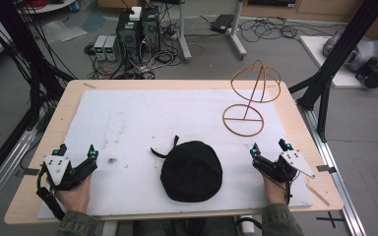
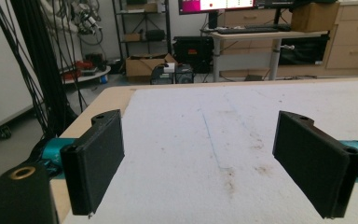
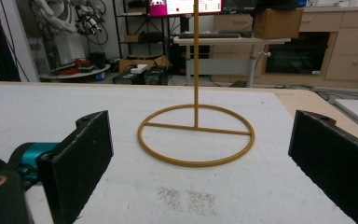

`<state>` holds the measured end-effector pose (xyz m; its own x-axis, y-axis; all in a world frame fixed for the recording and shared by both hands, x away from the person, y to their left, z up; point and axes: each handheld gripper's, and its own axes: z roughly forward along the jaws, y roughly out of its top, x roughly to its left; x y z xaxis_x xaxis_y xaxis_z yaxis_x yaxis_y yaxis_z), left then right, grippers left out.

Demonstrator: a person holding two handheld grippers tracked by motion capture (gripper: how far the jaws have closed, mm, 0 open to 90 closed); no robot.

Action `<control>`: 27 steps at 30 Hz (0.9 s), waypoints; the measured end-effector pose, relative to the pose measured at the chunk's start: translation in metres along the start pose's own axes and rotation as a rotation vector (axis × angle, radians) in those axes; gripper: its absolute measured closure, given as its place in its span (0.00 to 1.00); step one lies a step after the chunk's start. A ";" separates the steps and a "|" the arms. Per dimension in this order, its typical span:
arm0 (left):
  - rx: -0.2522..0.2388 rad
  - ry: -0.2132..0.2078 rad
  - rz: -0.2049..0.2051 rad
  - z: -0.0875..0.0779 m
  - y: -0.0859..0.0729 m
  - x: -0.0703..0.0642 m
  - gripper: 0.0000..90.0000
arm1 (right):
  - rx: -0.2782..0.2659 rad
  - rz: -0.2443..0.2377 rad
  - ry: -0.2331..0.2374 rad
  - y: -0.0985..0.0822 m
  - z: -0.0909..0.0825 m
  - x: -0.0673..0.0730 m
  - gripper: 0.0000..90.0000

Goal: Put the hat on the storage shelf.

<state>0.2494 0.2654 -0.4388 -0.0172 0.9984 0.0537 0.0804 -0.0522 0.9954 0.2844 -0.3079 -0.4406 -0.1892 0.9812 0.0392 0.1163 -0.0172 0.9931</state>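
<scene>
A black cap [image 1: 191, 170] lies flat on the white mat near the table's front edge, its strap trailing to the left. A yellow wire hat stand [image 1: 248, 98] rises at the back right; its ring base [image 3: 196, 134] and upright rod fill the middle of the right gripper view. My left gripper [image 1: 77, 151] rests at the front left, open, with bare mat between its jaws [image 2: 200, 158]. At the front right my right gripper [image 1: 269, 146] is open too, to the right of the cap and pointing toward the stand [image 3: 200, 154].
The white mat [image 1: 138, 118] covers most of the wooden table [image 1: 69, 93] and carries a few brown stains. Black frame posts stand at both sides. Computers and cables sit on the floor behind the table.
</scene>
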 end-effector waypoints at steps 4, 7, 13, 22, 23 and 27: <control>0.006 -0.004 0.005 0.001 0.000 -0.001 0.18 | -0.002 0.001 -0.001 0.000 0.000 0.000 0.06; 0.010 -0.003 0.000 0.001 0.000 -0.001 0.18 | -0.009 0.010 -0.003 0.000 -0.001 -0.001 0.06; 0.016 -0.003 -0.006 0.002 -0.001 0.000 0.18 | -0.006 0.013 -0.004 0.000 -0.001 -0.001 0.06; 0.022 -0.007 -0.015 0.002 -0.001 0.001 0.18 | -0.011 0.018 -0.007 0.001 -0.001 -0.002 0.06; 0.023 -0.007 -0.014 0.002 -0.001 0.001 0.18 | -0.014 0.019 -0.006 0.001 -0.001 -0.002 0.06; 0.028 -0.005 -0.015 0.003 -0.001 0.001 0.18 | -0.022 0.024 0.002 0.003 -0.001 -0.001 0.06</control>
<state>0.2521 0.2667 -0.4400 -0.0134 0.9992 0.0387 0.1079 -0.0370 0.9935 0.2835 -0.3092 -0.4378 -0.1889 0.9799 0.0636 0.0991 -0.0454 0.9940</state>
